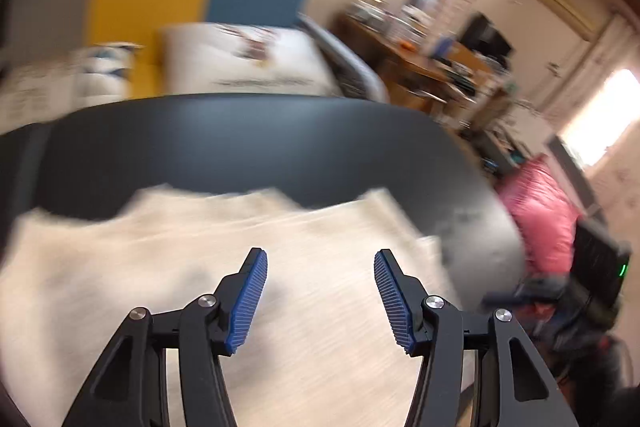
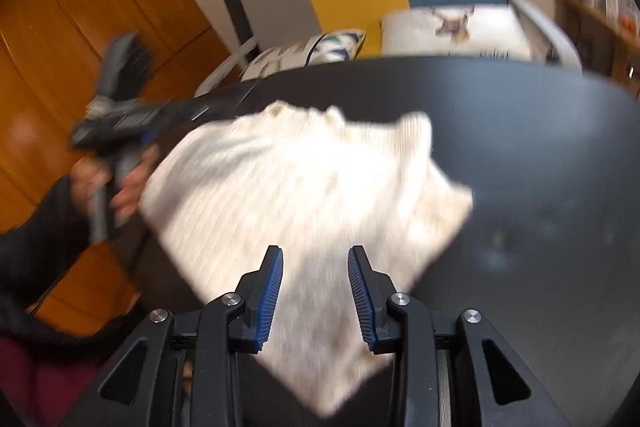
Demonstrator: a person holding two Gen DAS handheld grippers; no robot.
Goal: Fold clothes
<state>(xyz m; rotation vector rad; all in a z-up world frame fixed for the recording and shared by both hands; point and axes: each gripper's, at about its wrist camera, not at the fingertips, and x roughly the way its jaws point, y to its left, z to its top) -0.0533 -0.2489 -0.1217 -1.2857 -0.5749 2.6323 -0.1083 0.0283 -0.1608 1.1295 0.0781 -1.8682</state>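
Left wrist view: left gripper (image 1: 320, 261) fingers spread, empty, above the cream ribbed knit garment (image 1: 248, 239) on the dark round worktop (image 1: 240, 143).

Right wrist view: right gripper (image 2: 315, 259) fingers spread, empty; garment (image 2: 304, 187) seemingly folded, blur hinders. Near corner overhangs the worktop (image 2: 540, 187) edge; a tug could drag it off.

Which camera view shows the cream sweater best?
The right wrist view: the whole cream sweater lies on the dark table, all edges visible. The left wrist view cuts off its near part and is blurred.

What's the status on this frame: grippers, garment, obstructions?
Left gripper open, empty. Right gripper open, empty. Cream knit garment lies folded on the dark table. Nothing in the way.
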